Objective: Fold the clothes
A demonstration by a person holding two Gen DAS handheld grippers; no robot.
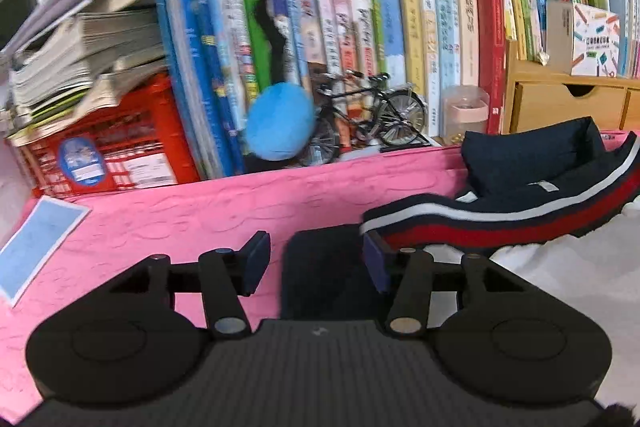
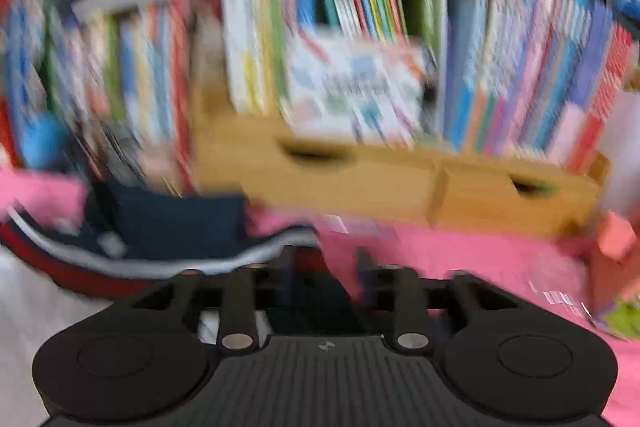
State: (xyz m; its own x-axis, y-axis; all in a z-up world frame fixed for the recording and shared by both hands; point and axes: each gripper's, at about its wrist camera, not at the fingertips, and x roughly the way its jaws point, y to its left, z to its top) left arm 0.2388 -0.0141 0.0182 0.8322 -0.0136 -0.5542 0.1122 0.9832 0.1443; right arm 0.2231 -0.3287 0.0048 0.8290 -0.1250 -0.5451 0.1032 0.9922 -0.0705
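On the pink cloth, striped collar beside both parted, empty grippers.

Right wrist view is motion-blurred throughout: book spines unreadable, wooden drawer unit smeared. Right tool fingertips smudged; a dark fold seems to lie between them, contact unclear. Striped collar cut off at left edge. In the left wrist view, the garment runs off the right edge, and the right fingertip of the left tool is partly hidden under its collar. Blue paper clipped at left edge.
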